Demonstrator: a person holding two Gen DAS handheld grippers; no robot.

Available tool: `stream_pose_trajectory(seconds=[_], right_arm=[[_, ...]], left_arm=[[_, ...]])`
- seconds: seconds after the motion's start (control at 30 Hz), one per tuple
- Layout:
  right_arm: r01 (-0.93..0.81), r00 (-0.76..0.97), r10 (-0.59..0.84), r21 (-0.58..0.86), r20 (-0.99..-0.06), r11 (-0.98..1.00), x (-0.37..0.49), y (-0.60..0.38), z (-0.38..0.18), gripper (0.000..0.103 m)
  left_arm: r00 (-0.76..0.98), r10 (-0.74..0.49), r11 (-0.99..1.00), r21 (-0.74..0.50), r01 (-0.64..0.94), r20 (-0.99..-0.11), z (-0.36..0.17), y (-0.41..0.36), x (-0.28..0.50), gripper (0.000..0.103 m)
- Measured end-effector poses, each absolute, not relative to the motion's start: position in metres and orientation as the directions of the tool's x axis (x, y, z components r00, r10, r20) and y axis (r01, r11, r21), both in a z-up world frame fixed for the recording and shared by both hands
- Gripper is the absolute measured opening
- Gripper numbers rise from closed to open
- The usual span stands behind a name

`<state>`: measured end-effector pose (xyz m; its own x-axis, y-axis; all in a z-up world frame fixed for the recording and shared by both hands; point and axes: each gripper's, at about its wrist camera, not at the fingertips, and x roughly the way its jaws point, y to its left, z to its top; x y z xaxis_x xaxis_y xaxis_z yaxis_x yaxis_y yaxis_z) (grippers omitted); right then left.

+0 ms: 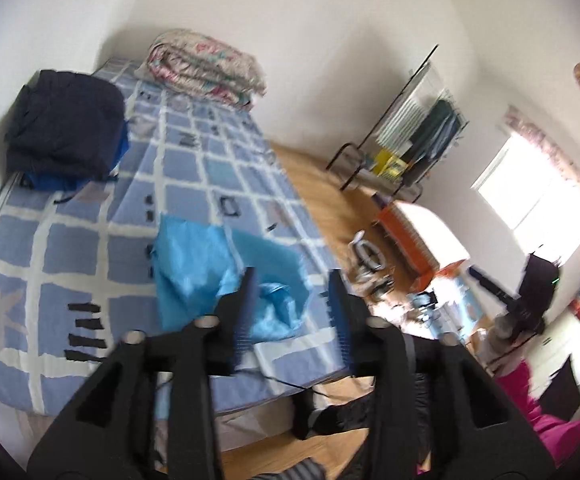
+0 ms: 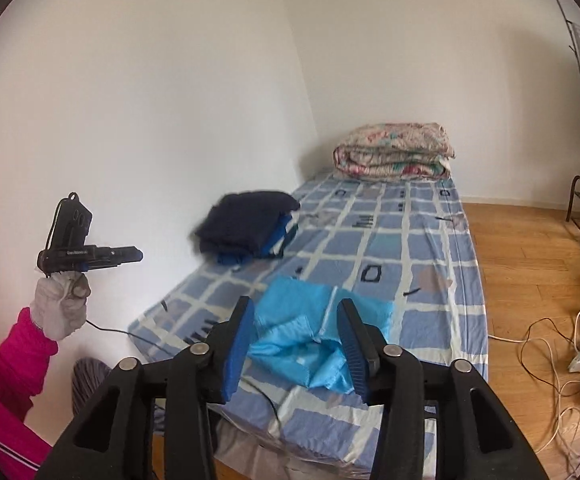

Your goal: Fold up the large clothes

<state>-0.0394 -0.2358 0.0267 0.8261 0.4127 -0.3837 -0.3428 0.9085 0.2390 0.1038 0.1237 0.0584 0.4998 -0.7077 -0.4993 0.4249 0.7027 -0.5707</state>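
On the bed the blue garment lies rumpled near the foot; your left claw and right claw hang spread, empty; next, pinch two corners and spread it

White walls meet in a corner behind a bed covered in a blue checked sheet, with a folded floral quilt at its far end. The floor is wood, strewn with cables. A bright window lights the room beside a metal rack.
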Motion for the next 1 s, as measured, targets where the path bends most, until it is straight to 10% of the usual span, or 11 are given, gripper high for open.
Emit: stream_pose_trajectory(seconds=[0.2,0.77,0.93,1.0], right_arm=[[-0.302,0.814,0.406,0.293,-0.416,0.907,-0.013,-0.237,-0.001,0.064],[0.097,0.546,0.411,0.543,-0.73,0.834,0.183,-0.275,-0.24,0.07],[0.072,0.511,0.461,0.57,-0.726,0.818,0.203,-0.267,-0.258,0.057],[0.039,0.483,0.484,0.57,-0.73,0.821,0.209,-0.259,-0.263,0.03]], left_arm=[[0.483,-0.715,0.69,-0.62,0.374,-0.505,0.041,0.118,0.131,0.064],[0.292,-0.648,0.723,-0.689,-0.055,-0.704,-0.228,0.089,0.283,0.064],[0.206,-0.681,0.716,-0.698,-0.012,-0.703,-0.255,0.066,0.302,0.028],[0.164,-0.684,0.722,-0.692,0.011,-0.711,-0.266,0.057,0.304,0.005]])
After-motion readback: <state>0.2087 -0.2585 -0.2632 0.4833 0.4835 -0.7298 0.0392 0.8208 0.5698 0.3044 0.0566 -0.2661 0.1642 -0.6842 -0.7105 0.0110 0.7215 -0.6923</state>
